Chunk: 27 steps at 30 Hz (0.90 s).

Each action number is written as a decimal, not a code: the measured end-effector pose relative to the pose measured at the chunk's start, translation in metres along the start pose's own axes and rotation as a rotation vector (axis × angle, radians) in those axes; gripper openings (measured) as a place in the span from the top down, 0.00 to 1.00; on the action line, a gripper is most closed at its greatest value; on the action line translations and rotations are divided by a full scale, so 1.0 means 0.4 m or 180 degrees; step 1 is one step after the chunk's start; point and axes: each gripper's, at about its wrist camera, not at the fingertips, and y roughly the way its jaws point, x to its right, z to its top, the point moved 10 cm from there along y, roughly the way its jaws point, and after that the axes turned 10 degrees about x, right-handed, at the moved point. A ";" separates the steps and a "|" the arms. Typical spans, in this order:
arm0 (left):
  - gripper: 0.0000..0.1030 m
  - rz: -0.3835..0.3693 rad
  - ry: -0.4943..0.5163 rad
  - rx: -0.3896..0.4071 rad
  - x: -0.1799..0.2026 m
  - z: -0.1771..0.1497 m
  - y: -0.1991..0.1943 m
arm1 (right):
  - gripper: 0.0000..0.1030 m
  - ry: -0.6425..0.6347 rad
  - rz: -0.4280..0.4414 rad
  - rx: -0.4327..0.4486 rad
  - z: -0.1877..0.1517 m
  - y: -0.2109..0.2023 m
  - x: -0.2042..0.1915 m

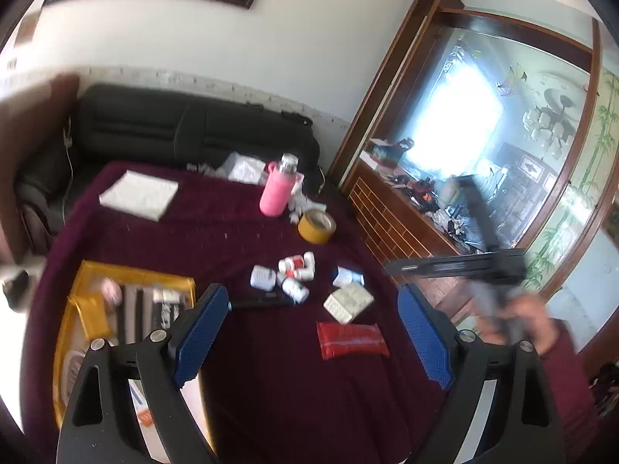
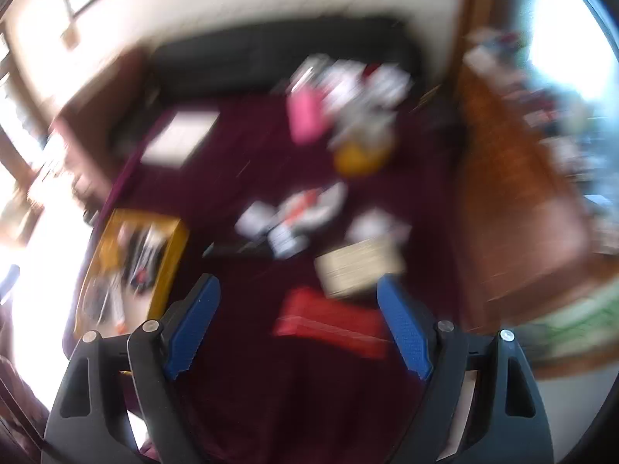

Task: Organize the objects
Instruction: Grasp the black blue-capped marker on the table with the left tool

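Tray (image 1: 176, 279) left of pill bottles (image 1: 296, 270)

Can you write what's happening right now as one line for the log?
left hand-held gripper: open, empty | right hand-held gripper: open, empty | flat red plastic packet: on maroon cloth | yellow cardboard box: partly filled

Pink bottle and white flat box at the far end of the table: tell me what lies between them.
Nothing: in the left wrist view only bare maroon cloth stretches between the pink bottle and the white flat box.

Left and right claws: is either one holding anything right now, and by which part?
Nothing is held. The left claw and the right claw both stand wide open, with only the maroon cloth and loose items showing between their blue pads.
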 end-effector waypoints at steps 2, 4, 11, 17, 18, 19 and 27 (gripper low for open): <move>0.17 -0.0010 -0.0050 0.0037 -0.038 -0.044 0.020 | 0.20 0.0049 0.0251 -0.0248 -0.038 0.160 -0.060; 0.17 -0.0003 -0.0080 0.0064 -0.088 -0.091 0.046 | 0.20 0.0261 0.0506 -0.0500 -0.071 0.316 -0.100; 0.17 -0.0247 -0.0296 -0.0116 -0.213 -0.190 0.106 | 0.20 0.0601 0.0630 -0.0751 -0.065 0.619 -0.133; 0.17 -0.0364 -0.0310 -0.0139 -0.257 -0.197 0.129 | 0.18 0.0783 0.0587 -0.0871 -0.082 0.671 -0.114; 0.17 -0.0396 -0.0345 -0.0162 -0.262 -0.198 0.134 | 0.18 0.0766 0.0593 -0.0888 -0.091 0.665 -0.117; 0.17 -0.0419 -0.0381 -0.0195 -0.269 -0.199 0.141 | 0.18 0.0775 0.0648 -0.0963 -0.113 0.655 -0.125; 0.17 -0.0544 -0.0476 -0.0259 -0.271 -0.215 0.144 | 0.18 0.0820 0.1049 -0.1099 -0.268 0.534 -0.178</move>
